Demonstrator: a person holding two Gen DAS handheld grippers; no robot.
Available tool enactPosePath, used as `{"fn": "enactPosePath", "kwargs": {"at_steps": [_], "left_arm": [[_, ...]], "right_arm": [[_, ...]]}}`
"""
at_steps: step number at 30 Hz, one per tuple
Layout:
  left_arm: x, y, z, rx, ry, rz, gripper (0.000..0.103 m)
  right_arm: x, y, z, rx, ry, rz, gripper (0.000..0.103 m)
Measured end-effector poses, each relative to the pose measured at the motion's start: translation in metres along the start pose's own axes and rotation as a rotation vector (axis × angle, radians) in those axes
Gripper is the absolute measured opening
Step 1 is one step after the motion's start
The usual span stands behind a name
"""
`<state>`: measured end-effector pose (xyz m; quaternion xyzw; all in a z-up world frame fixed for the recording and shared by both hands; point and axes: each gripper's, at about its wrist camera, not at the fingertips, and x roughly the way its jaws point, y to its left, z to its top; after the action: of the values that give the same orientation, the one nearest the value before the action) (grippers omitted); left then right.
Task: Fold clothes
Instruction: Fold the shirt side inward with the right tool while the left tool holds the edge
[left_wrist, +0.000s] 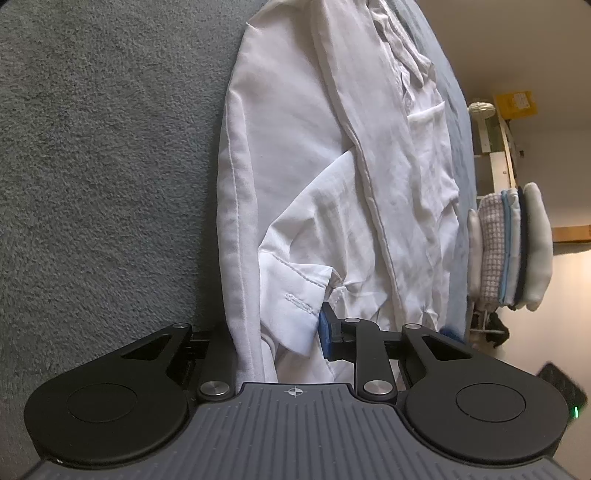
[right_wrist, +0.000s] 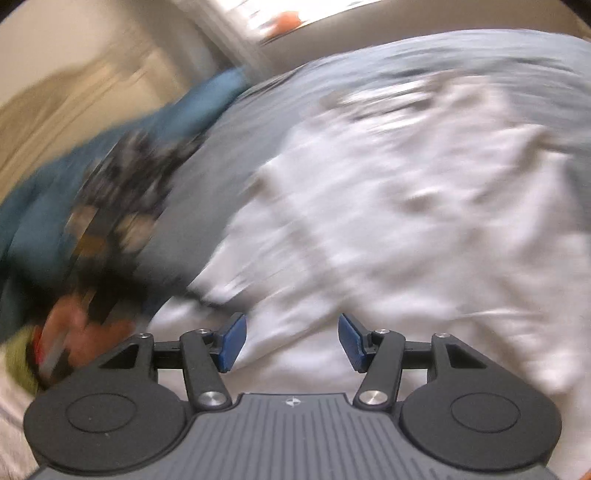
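Two grippers angle down over a white shirt (left_wrist: 332, 155): left gripper (left_wrist: 291, 332) clamps the cuff at six o'clock; right gripper (right_wrist: 291, 341) hangs open, empty.

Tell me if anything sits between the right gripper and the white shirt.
Nothing visible does. The right gripper is open with only the white shirt showing between and beyond its fingers. The picture is blurred, so small things could be missed.
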<state>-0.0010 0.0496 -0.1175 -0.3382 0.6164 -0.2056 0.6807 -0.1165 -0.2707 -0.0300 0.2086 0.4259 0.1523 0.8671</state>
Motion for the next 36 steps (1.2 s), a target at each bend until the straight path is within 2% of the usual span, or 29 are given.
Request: {"fn": "enactPosePath", "kwargs": {"at_steps": [4,7,10,13,16,20,23,27,31,36], "left_arm": [[0.000,0.004,0.002,-0.011,0.008,-0.013,0.024],[0.000,0.005,0.002,-0.017,0.012,-0.020,0.024],[0.000,0.005,0.002,-0.012,0.011,-0.022,0.024],[0.000,0.005,0.002,-0.007,0.013,-0.024,0.024],[0.000,0.006,0.003,-0.004,0.015,-0.026,0.024],[0.000,0.008,0.003,-0.003,0.019,-0.032,0.024],[0.000,0.009,0.004,-0.006,0.021,-0.036,0.025],[-0.001,0.011,0.003,-0.010,0.021,-0.042,0.025],[-0.001,0.011,0.003,-0.015,0.021,-0.045,0.025],[-0.001,0.011,0.002,-0.016,0.012,-0.047,0.025]], "right_arm": [[-0.024,-0.079,0.024,0.221,-0.082,-0.136,0.062],[-0.034,-0.138,0.034,0.393,-0.115,-0.189,0.062],[-0.031,-0.183,0.032,0.520,-0.109,-0.188,0.062],[-0.028,-0.216,0.022,0.653,-0.130,-0.107,0.062],[-0.027,-0.223,0.014,0.684,-0.124,-0.027,0.063],[-0.019,-0.231,0.001,0.747,-0.050,0.125,0.063],[-0.011,-0.229,-0.005,0.744,0.025,0.202,0.063],[0.001,-0.213,-0.005,0.662,0.115,0.241,0.062],[0.001,-0.201,0.003,0.549,0.160,0.217,0.053],[-0.002,-0.186,0.006,0.466,0.218,0.218,0.051]]}}
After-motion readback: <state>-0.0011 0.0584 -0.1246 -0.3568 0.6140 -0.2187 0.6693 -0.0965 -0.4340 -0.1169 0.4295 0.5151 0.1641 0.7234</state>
